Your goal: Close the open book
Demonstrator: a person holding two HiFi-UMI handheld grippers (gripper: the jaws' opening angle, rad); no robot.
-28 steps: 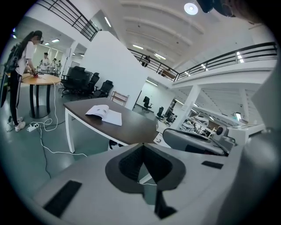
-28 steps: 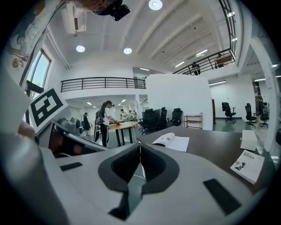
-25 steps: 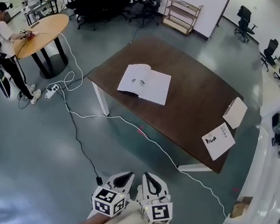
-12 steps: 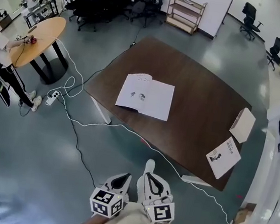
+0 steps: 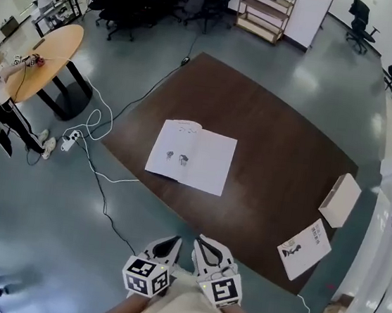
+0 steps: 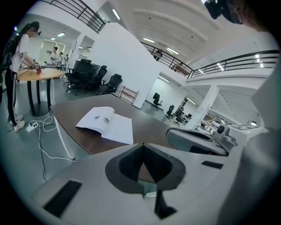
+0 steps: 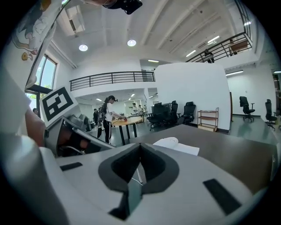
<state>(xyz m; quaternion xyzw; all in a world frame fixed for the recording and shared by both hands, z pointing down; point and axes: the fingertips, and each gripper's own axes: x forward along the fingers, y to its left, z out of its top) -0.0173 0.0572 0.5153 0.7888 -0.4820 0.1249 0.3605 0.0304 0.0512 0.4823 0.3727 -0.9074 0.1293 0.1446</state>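
On smooth dark-brown table, flat open white-paged book, beside table's near edge left gripper and right gripper, jaws pressed together, empty.

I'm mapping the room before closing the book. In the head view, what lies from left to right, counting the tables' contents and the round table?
round wooden table → open book → booklet with a printed cover → plain closed book

Open book of matt white paper, table of smooth dark wood; floor glossy grey
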